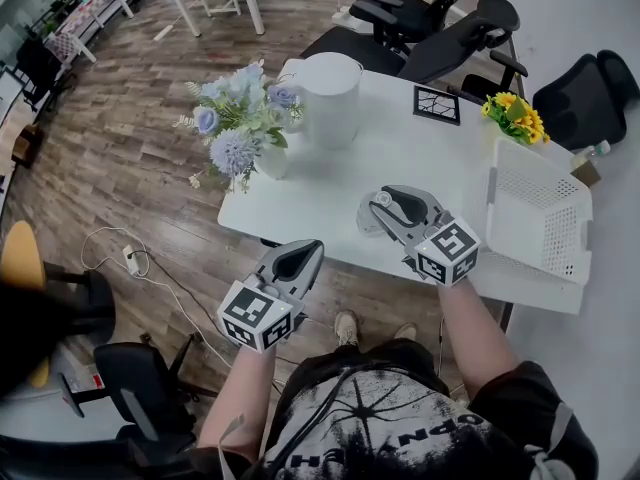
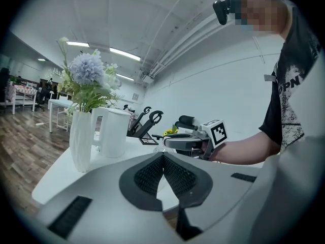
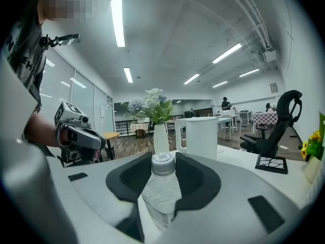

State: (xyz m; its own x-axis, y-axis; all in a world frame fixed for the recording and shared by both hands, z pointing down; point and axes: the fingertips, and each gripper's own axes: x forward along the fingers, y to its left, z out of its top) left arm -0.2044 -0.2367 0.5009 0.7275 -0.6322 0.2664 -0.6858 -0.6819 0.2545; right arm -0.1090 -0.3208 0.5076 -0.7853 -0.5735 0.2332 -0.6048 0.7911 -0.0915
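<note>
My right gripper (image 1: 380, 208) hovers over the front part of the white table (image 1: 400, 158), shut on a clear plastic bottle (image 3: 161, 187) with a white cap (image 3: 163, 162); the cap (image 1: 383, 200) also shows in the head view. My left gripper (image 1: 306, 252) is held just off the table's near edge, over the wood floor, shut with nothing between its pads (image 2: 150, 174). In the left gripper view the right gripper (image 2: 189, 142) sits ahead over the table. The left gripper (image 3: 78, 136) shows at the left in the right gripper view.
On the table stand a white vase of blue flowers (image 1: 240, 128), a white kettle (image 1: 330, 86), a black patterned tile (image 1: 437, 105), yellow flowers (image 1: 515, 115) and a white basket (image 1: 540, 208). Black office chairs (image 1: 430, 23) stand behind. A cable (image 1: 130, 258) lies on the floor.
</note>
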